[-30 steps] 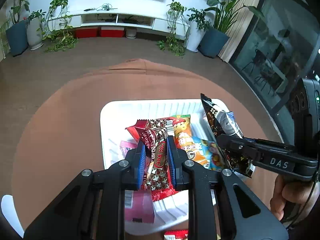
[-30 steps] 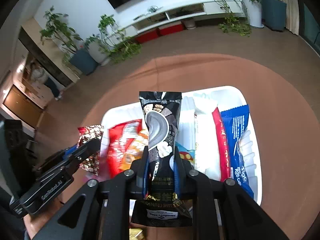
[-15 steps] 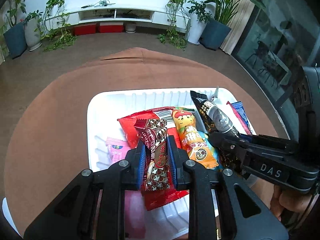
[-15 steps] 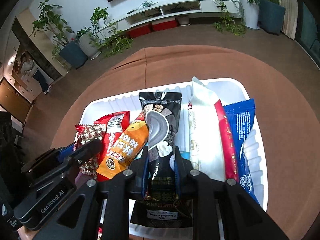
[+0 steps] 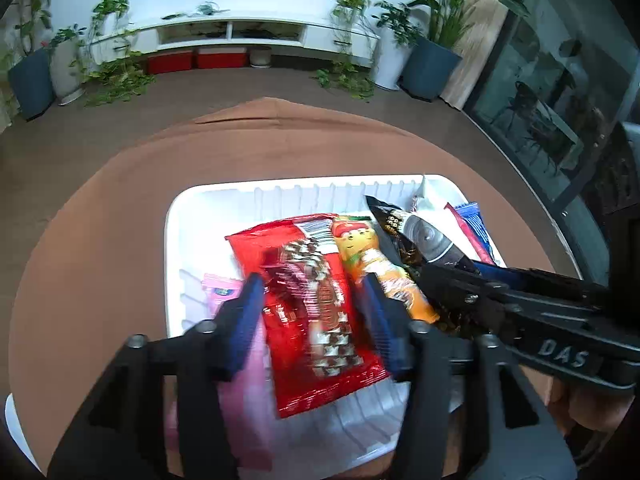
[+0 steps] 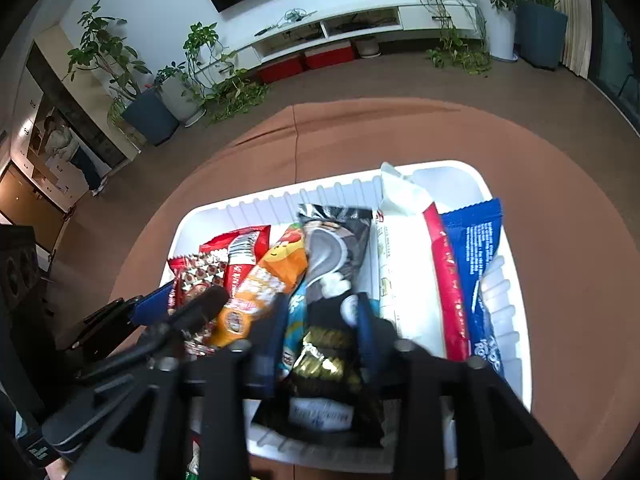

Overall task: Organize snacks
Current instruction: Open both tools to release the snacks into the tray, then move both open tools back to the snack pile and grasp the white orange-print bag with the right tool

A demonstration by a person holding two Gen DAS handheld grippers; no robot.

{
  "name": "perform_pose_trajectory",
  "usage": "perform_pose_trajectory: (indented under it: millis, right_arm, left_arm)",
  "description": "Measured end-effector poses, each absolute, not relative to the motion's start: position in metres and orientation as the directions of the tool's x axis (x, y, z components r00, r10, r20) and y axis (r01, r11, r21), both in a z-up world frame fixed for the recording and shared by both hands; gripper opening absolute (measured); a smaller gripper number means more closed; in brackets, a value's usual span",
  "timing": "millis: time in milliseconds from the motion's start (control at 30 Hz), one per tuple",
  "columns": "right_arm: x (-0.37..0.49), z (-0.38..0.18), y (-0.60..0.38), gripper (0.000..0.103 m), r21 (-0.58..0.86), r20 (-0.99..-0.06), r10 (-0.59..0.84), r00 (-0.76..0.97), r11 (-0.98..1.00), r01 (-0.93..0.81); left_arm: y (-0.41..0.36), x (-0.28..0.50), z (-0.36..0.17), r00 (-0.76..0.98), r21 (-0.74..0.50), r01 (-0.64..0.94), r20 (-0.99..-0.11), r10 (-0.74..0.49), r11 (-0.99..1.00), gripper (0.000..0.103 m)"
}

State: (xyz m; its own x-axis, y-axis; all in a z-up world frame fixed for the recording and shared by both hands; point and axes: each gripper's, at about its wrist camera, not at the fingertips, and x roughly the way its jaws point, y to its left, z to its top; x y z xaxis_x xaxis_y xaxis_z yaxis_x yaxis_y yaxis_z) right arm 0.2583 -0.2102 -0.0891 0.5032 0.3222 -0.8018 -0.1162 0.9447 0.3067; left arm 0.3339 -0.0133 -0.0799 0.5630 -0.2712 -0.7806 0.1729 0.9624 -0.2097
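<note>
Both tools parted over the white tray (image 5: 200,216) of snacks

The left tool (image 5: 310,312) has just been opening – the brown star-patterned bar (image 5: 320,296) lies between its blue pads, untouched, on the red packet (image 5: 288,248). The right tool (image 6: 322,320) has likewise just been opening; the black wrapper (image 6: 334,248) rests in the tray between its pads, apart from both – beside the orange packet (image 6: 268,284). The tray sits on the brown counter (image 5: 100,220).
</note>
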Motion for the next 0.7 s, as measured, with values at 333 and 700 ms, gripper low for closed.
perform_pose_trajectory:
  millis: [333, 700]
  right_arm:
    - [0.205, -0.048, -0.234, 0.075, 0.353, -0.723, 0.390, 0.571, 0.918, -0.179]
    - [0.109, -0.057, -0.235, 0.090, 0.330, -0.702, 0.463, 0.542, 0.885, -0.328]
  left_arm:
    - [0.003, 0.282, -0.037, 0.617, -0.271, 0.189, -0.715, -0.328, 0.944, 0.084]
    - [0.032, 0.173, -0.018, 0.688, -0.260, 0.181, -0.656, -0.311, 0.948, 0.103]
